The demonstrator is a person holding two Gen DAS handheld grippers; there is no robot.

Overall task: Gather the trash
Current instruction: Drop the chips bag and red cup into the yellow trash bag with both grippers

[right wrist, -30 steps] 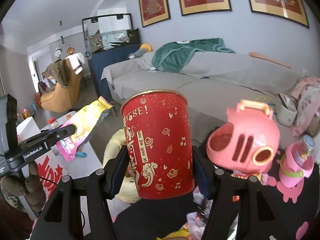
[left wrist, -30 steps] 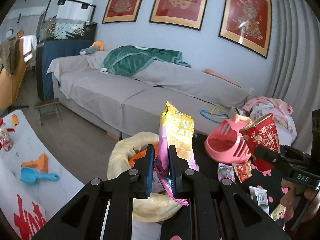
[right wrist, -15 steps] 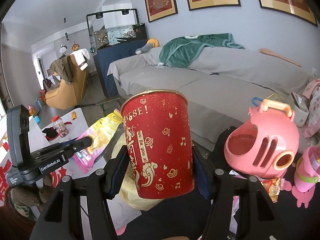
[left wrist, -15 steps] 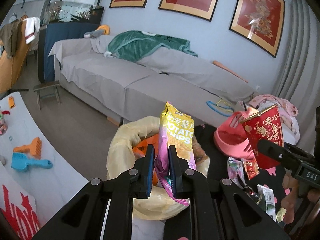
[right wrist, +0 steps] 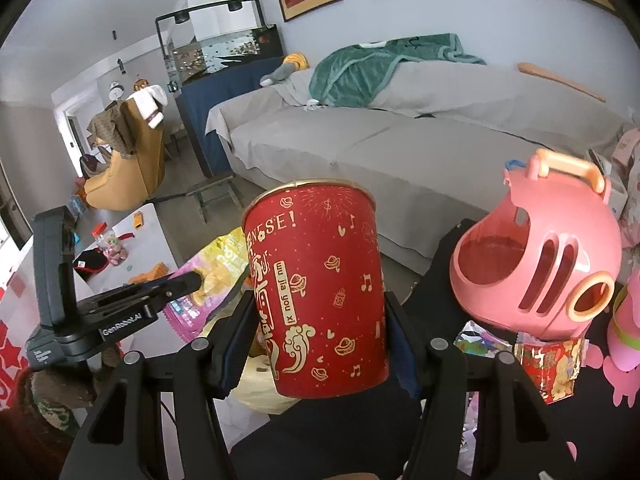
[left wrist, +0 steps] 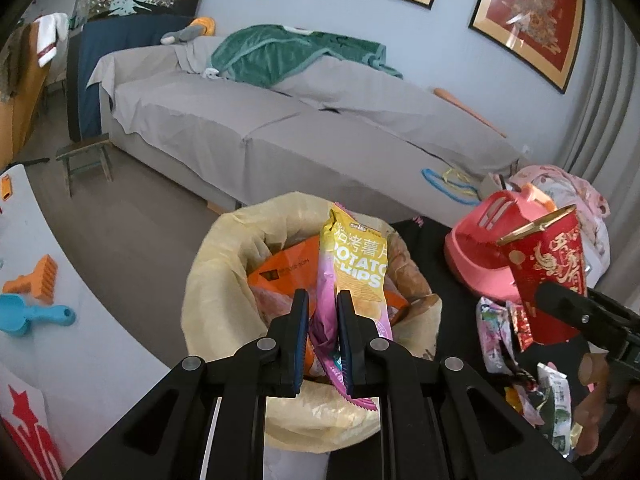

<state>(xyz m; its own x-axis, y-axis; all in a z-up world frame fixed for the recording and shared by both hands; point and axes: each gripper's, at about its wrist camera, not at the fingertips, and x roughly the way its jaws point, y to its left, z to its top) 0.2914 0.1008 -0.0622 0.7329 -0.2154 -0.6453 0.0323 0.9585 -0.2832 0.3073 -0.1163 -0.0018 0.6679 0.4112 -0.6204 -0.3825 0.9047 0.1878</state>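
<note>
Here, chip bag (left wrist: 356, 276) upright — lengthwise vertical

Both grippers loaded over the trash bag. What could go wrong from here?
1. The chip bag is pinched low by the left gripper; on release it may tip past the yellow trash bag rim.
2. The bag looks nearly full, so the red cup in the right gripper may roll off the pile.

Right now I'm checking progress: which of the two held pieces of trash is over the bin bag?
The potato chips bag in the left gripper; the red paper cup is off to the side.
</note>
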